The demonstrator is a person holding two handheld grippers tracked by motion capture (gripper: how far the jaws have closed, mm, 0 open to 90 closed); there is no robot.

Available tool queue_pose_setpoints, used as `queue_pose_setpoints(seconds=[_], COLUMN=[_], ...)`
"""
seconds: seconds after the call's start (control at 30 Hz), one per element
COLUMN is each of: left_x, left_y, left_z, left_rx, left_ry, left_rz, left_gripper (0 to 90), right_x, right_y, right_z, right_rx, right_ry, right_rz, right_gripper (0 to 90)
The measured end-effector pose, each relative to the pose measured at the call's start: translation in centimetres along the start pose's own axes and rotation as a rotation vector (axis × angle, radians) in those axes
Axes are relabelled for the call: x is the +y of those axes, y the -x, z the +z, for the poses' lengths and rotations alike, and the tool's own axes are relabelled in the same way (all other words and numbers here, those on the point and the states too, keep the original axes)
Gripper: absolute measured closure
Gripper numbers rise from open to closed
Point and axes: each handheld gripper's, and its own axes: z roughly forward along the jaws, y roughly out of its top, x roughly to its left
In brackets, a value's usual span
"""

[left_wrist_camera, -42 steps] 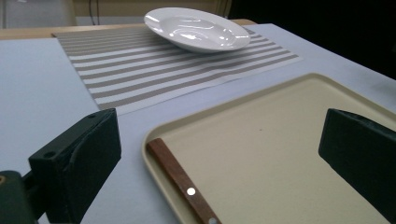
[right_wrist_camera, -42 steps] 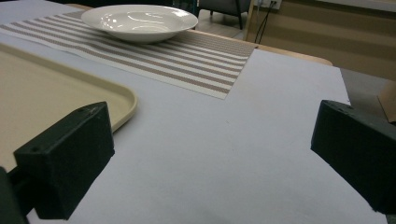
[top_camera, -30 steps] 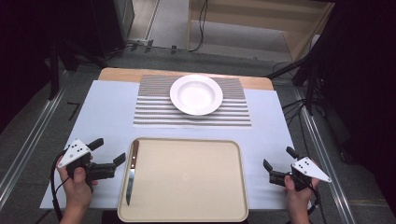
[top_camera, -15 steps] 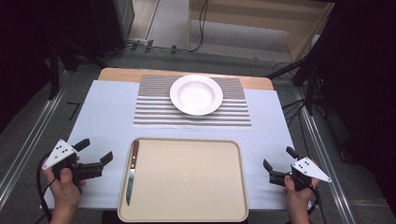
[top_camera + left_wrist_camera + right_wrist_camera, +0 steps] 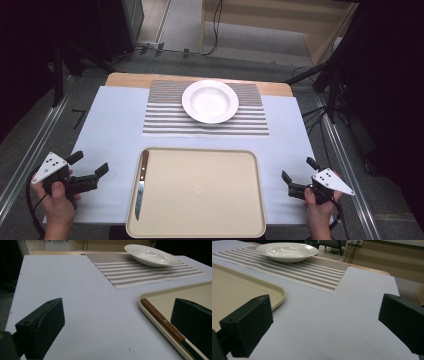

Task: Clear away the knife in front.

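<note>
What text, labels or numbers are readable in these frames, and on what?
None: no readable word, brand or number.
knife on the tray: wooden handle shows rivets, no mark legible.
plate and striped placemat: plain, no print.
left gripper and right gripper: grey top plates carry dark dots, not characters.

One knife (image 5: 140, 186), wooden-handled; one beige tray (image 5: 200, 192); one white plate (image 5: 210, 101). One striped placemat (image 5: 165, 116). Two grippers: left gripper (image 5: 90, 172), right gripper (image 5: 298, 176).
</note>
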Motion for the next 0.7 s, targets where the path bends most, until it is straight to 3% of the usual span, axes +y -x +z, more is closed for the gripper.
queue_pose_setpoints(seconds=[0.43,0.7], left_x=[-0.7,-1.3], left_y=[-1.8,-1.8], left_z=[-0.7,-0.4], left_rx=[0.028,0.040], left_ry=[0.014,0.027], left_rz=[-0.040,-0.059], left_gripper=[0.0,0.0], right_x=[0.0,0.0], right_y=[0.0,0.0], right_z=[0.0,0.0], right_rx=[-0.001,0.000], right_ry=[0.000,0.000], right_rz=[0.000,0.003], right_gripper=[0.0,0.0])
